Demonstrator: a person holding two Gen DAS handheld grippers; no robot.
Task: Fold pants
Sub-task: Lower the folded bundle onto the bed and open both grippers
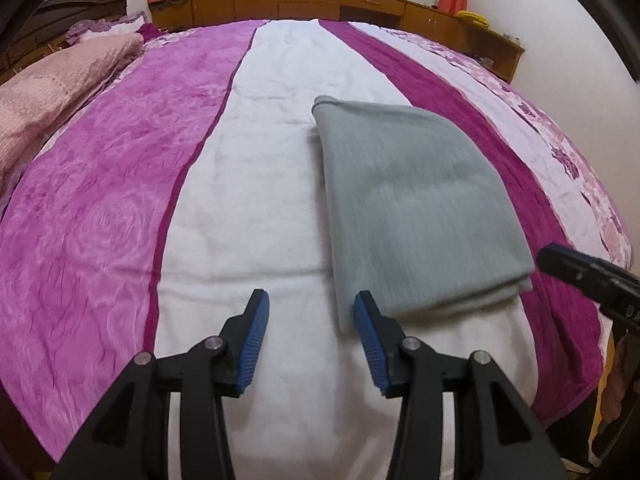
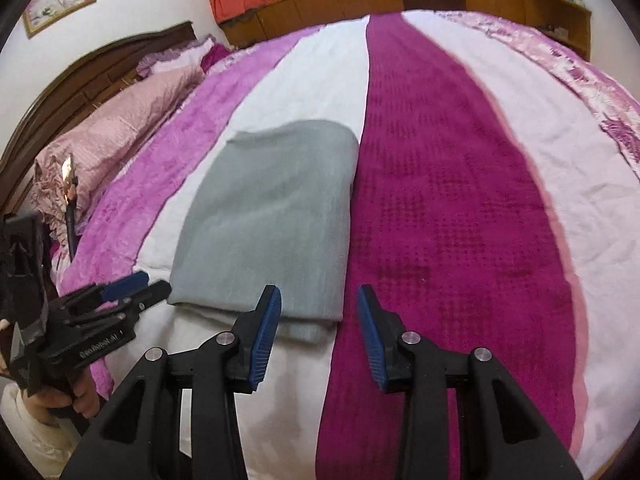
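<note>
On the white stripe of the bed (image 1: 248,184) the grey pants (image 1: 416,208) lie folded into a neat rectangle. Left gripper (image 1: 310,314) and right gripper (image 2: 318,308) hang released, empty, beside its near edge; folding looks essentially finished.

The wide bed cover striped in violet, white and magenta (image 1: 120,184) lies flat and bare over most of its span, so a gripper can pass freely across the left violet band and the far white stripe; the folded grey fabric pants (image 1: 408,208) form a low flat stack on the white stripe, just ahead of both grippers; the rumpled pink quilted pillow (image 1: 52,92) rises along the left edge before the dark wooden headboard (image 2: 92,80); the brown wooden cabinet run (image 1: 320,2) closes the far side; the magenta band right of the pants (image 2: 440,200) stays unobstructed.
</note>
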